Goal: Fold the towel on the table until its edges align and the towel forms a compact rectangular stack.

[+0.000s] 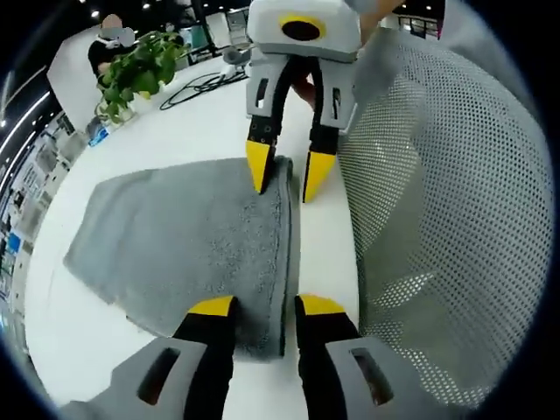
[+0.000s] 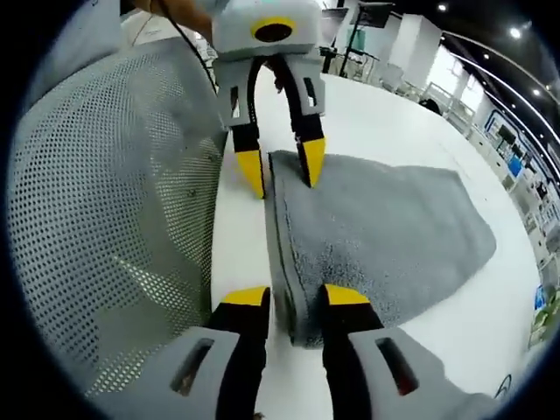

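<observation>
A grey towel [image 1: 184, 232] lies folded on the white table [image 1: 206, 122], its thick doubled edge [image 1: 285, 245] running along the side nearest the chair. My left gripper [image 1: 266, 306] is open, its yellow tips straddling the near end of that edge. The right gripper [image 1: 289, 172] stands open at the far end, one tip on the towel and one just off it. In the right gripper view the towel [image 2: 376, 227] spreads to the right. There my right gripper [image 2: 297, 297] straddles the doubled edge [image 2: 282, 236], with the left gripper [image 2: 282, 166] open opposite it.
A grey mesh chair back [image 1: 437, 219] [image 2: 105, 201] stands close against the table edge beside both grippers. A potted green plant [image 1: 136, 74] and black cables [image 1: 206, 83] sit at the table's far side. A person [image 1: 109, 39] is behind the plant.
</observation>
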Action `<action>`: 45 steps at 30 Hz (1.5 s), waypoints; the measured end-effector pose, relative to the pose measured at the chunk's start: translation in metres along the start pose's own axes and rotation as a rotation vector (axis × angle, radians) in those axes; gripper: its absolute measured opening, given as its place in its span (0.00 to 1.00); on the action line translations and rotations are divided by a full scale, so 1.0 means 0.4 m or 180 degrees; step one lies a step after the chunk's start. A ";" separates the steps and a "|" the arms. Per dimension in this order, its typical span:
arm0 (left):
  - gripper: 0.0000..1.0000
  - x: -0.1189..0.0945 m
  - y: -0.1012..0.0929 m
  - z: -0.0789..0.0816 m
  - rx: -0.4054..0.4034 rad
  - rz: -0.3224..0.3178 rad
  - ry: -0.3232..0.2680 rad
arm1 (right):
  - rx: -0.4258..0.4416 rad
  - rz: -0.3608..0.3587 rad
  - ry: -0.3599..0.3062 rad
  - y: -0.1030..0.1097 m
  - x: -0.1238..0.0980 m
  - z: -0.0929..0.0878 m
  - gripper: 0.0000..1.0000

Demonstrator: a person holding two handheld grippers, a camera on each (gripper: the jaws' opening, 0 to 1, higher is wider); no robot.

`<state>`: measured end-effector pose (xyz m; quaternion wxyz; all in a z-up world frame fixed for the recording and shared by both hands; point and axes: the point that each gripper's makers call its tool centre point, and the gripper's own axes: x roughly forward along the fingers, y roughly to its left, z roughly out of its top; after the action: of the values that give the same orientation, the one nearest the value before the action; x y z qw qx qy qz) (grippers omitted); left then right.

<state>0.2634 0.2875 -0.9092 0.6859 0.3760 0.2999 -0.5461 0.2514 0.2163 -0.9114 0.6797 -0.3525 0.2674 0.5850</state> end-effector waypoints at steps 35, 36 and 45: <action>0.07 -0.036 -0.026 0.016 -0.0080 -0.0308 0.0168 | 0.0234 0.0111 0.0210 0.003 -0.042 0.029 0.02; 0.07 -0.045 -0.030 0.021 -0.0072 -0.0318 0.0166 | 0.0229 0.0113 0.0202 0.004 -0.047 0.032 0.02; 0.07 -0.119 -0.022 0.064 -0.0148 -0.0236 0.0044 | 0.0330 0.0023 0.0081 -0.011 -0.108 0.082 0.02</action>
<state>0.2443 0.2900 -0.8580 0.6716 0.3524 0.3310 -0.5614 0.2467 0.2156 -0.8572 0.6915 -0.3233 0.3073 0.5683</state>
